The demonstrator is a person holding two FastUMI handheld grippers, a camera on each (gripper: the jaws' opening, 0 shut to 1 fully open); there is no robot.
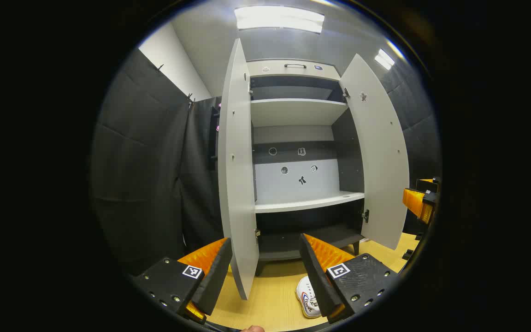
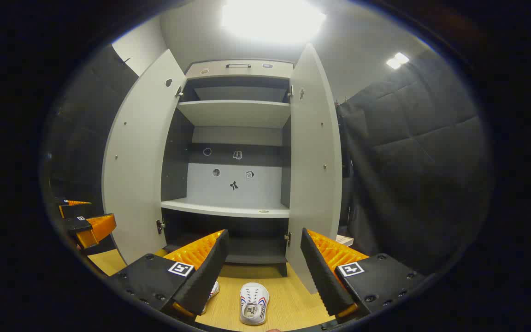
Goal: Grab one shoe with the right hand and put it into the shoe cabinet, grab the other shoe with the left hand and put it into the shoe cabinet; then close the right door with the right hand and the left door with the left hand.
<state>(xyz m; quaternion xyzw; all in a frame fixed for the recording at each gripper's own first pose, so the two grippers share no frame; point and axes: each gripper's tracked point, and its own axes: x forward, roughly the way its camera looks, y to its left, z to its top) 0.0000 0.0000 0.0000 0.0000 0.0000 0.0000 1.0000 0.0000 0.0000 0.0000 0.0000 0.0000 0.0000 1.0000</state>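
Both your claws hang wide and empty: right gripper (image 2: 262,272) has one shoe (image 2: 254,303) just below its fingertips, the other shoe (image 2: 212,291) peeking behind its left finger. It is probably light and soft-sided, so pinch the firmer heel collar. The left gripper (image 1: 265,272) faces the open shoe cabinet (image 1: 309,202).

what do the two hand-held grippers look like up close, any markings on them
In the left gripper view, the left hand-held gripper has two wedge-shaped fingers with ribbed inner faces, set on dark textured blocks studded with small screws. Each block carries a square black-and-white coded tag. The right hand-held gripper in the right gripper view is built the same way, with its own tags. No cables or sleeves are visible.
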